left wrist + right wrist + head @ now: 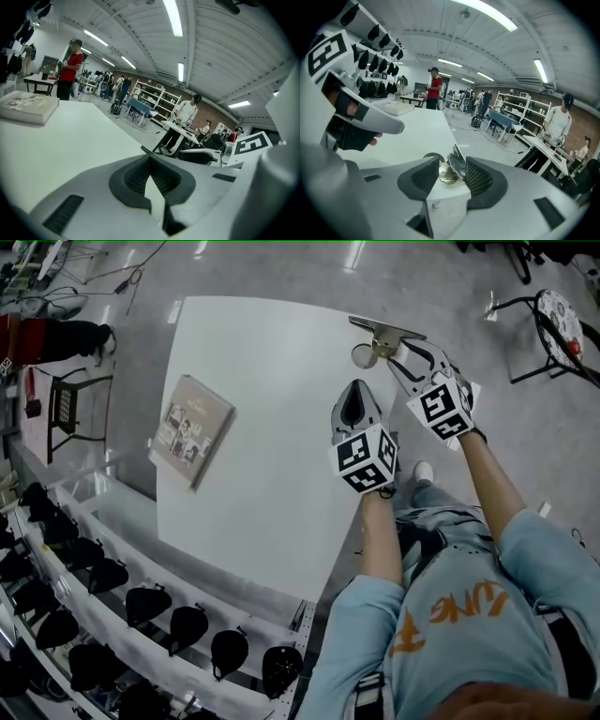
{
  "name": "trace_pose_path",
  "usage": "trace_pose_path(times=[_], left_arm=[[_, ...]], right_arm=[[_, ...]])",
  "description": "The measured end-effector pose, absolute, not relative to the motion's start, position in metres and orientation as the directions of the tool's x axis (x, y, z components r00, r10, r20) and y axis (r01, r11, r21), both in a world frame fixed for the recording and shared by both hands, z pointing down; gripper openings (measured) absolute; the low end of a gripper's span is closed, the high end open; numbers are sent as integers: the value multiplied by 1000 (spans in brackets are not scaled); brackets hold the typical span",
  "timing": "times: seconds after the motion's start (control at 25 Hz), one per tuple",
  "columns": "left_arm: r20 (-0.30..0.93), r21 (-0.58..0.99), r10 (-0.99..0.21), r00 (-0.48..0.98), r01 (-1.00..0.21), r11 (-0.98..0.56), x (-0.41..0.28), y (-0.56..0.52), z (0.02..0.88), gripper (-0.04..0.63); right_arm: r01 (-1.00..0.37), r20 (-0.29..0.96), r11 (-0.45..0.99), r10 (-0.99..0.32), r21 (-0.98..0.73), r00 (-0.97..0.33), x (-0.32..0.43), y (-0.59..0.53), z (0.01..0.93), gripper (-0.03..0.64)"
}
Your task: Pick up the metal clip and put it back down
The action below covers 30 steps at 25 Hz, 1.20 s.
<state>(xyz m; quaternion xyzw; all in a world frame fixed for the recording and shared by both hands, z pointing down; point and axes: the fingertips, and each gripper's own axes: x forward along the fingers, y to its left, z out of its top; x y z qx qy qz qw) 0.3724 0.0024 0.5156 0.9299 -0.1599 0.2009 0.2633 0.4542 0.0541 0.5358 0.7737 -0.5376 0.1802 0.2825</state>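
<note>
The metal clip [380, 337], shiny with a round loop, lies at the far right corner of the white table [253, 474]. My right gripper [405, 351] is right behind it. In the right gripper view the clip [452, 169] sits between the jaws of the right gripper [452, 174]. It rests near the right pad, while the left pad stands apart from it, so the jaws are open. My left gripper [354, 390] hovers over the table just left of the right one. In its own view the left gripper [151, 161] is shut, with nothing between its pads.
A book [192, 430] lies at the table's left edge and also shows as the book [28, 107] in the left gripper view. A rack of black caps [150, 606] runs along the lower left. A stool [558, 324] stands beyond the table's right side. People stand in the background.
</note>
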Motion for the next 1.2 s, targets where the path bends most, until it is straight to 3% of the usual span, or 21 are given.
trace_pose_path(times=[0.48,0.8,1.2], left_arm=[[452,448,-216,865,-430,-784,361,-25,518,9],[443,474,-240,864,-453,-755,347,-39,518,9],[426,497,-288,858,-488,-718,322,-70,511,9]], right_arm=[[-898,668,-201,-609,391,427,467,37,557,166],[-877,685,-214,-556,430,471,467,35,562,79],[-833,660,-203,-526,515,536,464,28,543,34]])
